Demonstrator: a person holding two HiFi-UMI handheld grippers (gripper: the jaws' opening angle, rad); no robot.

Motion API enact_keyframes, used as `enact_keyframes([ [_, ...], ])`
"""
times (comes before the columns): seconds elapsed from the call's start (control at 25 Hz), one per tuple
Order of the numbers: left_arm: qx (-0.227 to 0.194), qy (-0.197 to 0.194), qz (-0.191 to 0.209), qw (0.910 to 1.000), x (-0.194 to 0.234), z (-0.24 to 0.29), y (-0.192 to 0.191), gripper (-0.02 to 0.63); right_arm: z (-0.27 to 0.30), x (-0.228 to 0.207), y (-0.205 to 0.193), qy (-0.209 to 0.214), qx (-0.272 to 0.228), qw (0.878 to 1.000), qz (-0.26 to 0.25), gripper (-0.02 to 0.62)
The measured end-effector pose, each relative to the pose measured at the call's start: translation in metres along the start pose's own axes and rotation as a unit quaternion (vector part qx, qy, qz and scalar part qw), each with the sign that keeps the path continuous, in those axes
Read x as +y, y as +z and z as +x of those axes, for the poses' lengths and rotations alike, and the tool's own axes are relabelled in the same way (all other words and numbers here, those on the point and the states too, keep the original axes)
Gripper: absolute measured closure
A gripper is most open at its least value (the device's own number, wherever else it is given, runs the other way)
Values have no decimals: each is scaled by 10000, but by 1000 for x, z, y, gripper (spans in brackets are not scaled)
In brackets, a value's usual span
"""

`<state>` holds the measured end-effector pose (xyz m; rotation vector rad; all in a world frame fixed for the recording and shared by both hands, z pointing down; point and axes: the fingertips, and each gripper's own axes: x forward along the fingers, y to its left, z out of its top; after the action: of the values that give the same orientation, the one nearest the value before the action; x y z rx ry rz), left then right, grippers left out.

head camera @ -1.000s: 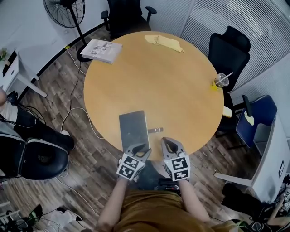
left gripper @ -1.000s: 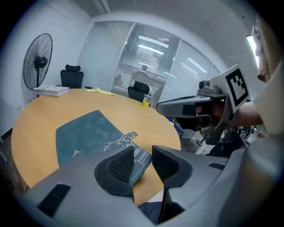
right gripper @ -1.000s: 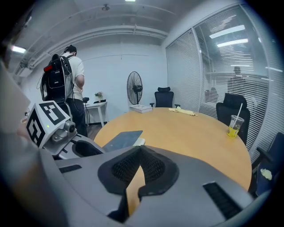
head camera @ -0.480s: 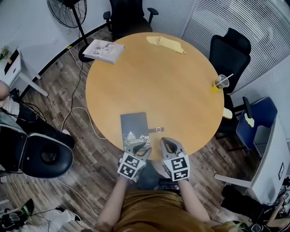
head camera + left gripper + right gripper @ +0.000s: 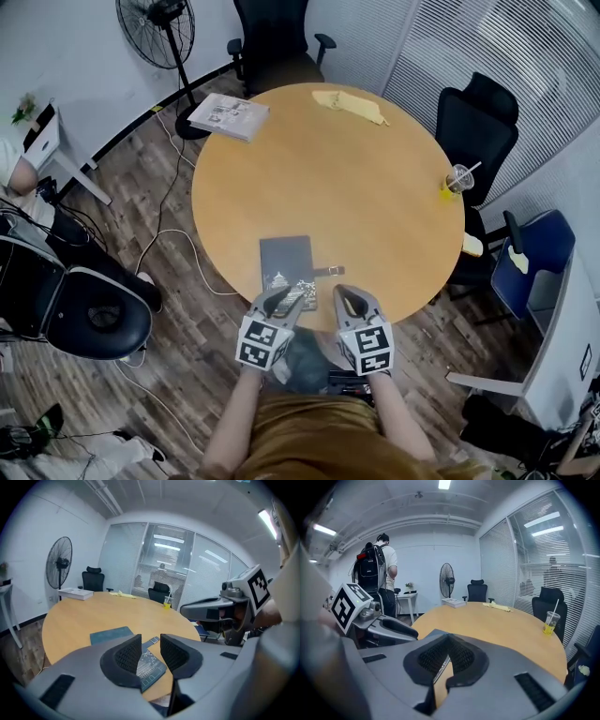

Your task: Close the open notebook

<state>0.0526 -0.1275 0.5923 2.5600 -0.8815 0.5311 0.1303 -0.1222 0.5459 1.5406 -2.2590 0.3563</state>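
My right hand-held gripper (image 5: 447, 639) at the near side of the round wooden worktop (image 5: 497, 627), pads meeting at the tips with nothing gripped.

My left hand-held gripper (image 5: 393, 626) sits just beside it on the left, marker cube uppermost. A cup (image 5: 551, 620) of yellow drink with a straw stands near the worktop's right edge. A stack of books (image 5: 454, 602) and a yellow cloth (image 5: 499, 605) lie at the far side. Beyond stand a fan (image 5: 446, 580), a black chair (image 5: 477, 591) and a person (image 5: 382, 569) wearing a backpack, back turned.

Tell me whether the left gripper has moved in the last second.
Yes. In the head view, the left gripper has slid left along the table's near edge.
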Motion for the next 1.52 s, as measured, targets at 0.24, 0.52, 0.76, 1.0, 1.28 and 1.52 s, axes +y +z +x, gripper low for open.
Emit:
enact_keyframes([
  [0.24,-621,446,-30,9971,16,-36,31,468,-12,16,15,43,-243,9996,-97,583],
  [0.52,-1037,753,-9,9918,20,-74,48,471,-27,35,31,64,-496,9985,-202,583],
  [0.76,-1312,1068,28,9856,26,-103,56,491,-34,48,36,138,-620,9977,-214,583],
  [1.0,-1426,1165,-27,9829,30,-116,56,497,-37,56,40,147,-679,9972,-260,583],
  [1.28,-1398,1160,-92,9833,32,-121,52,499,-37,60,44,171,-687,9970,-307,583],
  [1.52,-1387,1179,-95,9833,36,-121,50,500,-32,65,42,258,-689,9969,-278,583],
])
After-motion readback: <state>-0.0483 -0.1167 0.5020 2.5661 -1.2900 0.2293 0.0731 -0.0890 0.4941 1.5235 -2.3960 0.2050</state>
